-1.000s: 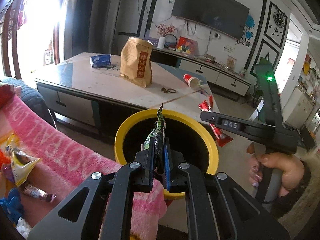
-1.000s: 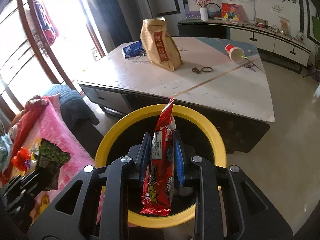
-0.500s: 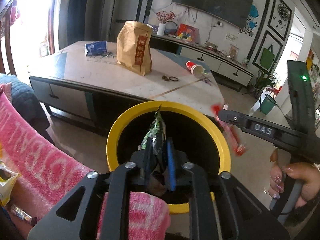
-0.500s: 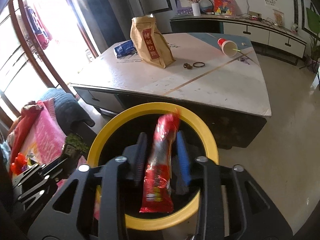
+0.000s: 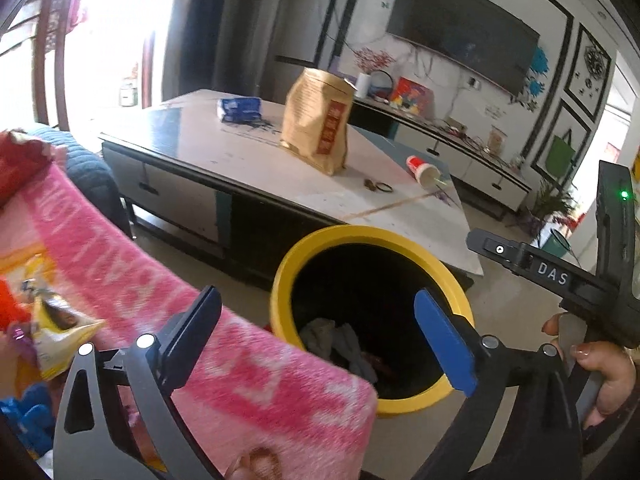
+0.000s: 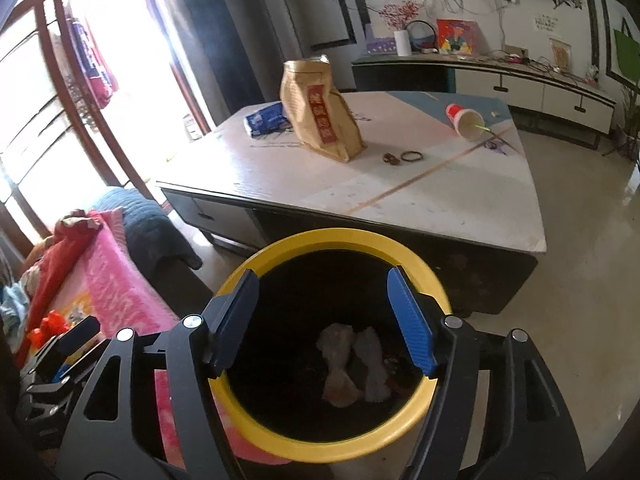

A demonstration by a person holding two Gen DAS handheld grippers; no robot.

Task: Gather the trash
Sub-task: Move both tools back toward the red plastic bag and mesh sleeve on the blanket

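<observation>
A yellow-rimmed black bin [image 5: 288,268] [image 6: 340,238] stands on the floor in front of the low table. Crumpled whitish scraps [image 6: 352,364] lie at its bottom. My left gripper [image 5: 320,332] hangs over the bin's near left edge, its jaws opening wide with nothing between them. My right gripper [image 6: 324,320] is above the bin's mouth, its jaws also opening and empty. The right gripper's body [image 5: 560,276] and the hand [image 5: 596,364] holding it show in the left wrist view. A yellow snack wrapper [image 5: 60,328] lies on the pink blanket [image 5: 240,372].
On the low table [image 6: 420,196] stand a brown paper bag [image 6: 320,116], a blue packet [image 6: 266,118], a tipped red cup [image 6: 464,118] and a hair tie [image 6: 412,156]. A dark cushion [image 6: 148,224] and more clutter lie on the sofa at left. A TV cabinet [image 6: 520,84] lines the back wall.
Both grippers opened. The green wrapper left the left jaws and the red wrapper left the right jaws; neither is seen between the fingers now. The left gripper shifted leftward over the blanket's edge.
</observation>
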